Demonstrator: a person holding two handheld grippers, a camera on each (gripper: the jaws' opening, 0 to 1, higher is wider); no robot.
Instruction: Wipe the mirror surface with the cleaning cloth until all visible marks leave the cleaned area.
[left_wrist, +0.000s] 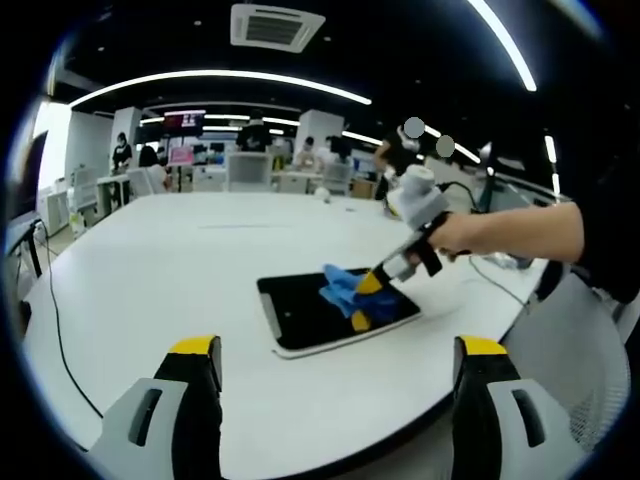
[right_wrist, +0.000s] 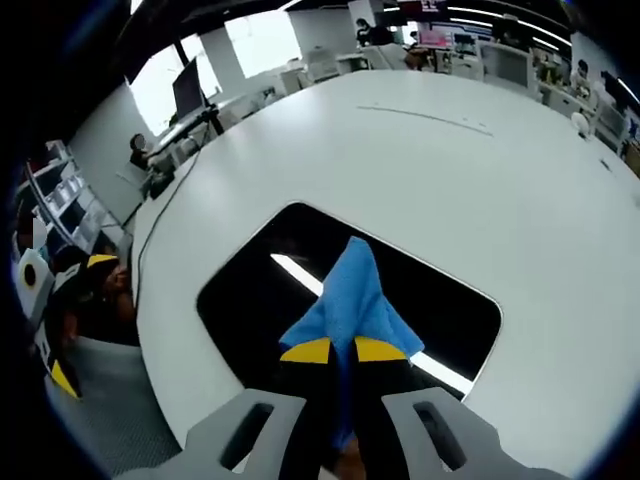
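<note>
A dark rectangular mirror (left_wrist: 320, 312) with a white frame lies flat on the white table (left_wrist: 190, 270). On it rests a blue cleaning cloth (left_wrist: 345, 290), pinched by my right gripper (left_wrist: 366, 300), which a person's hand holds from the right. In the right gripper view the yellow-tipped jaws are shut on the blue cloth (right_wrist: 350, 295), pressing it onto the mirror (right_wrist: 250, 290), which reflects a ceiling light strip. My left gripper (left_wrist: 335, 350) hovers open above the table's near edge, short of the mirror, with nothing between its jaws.
A black cable (left_wrist: 60, 330) trails over the table's left side. Another cable (left_wrist: 500, 285) runs near the right edge. A grey mesh chair (left_wrist: 575, 350) stands at the right. Desks, chairs and people fill the office behind.
</note>
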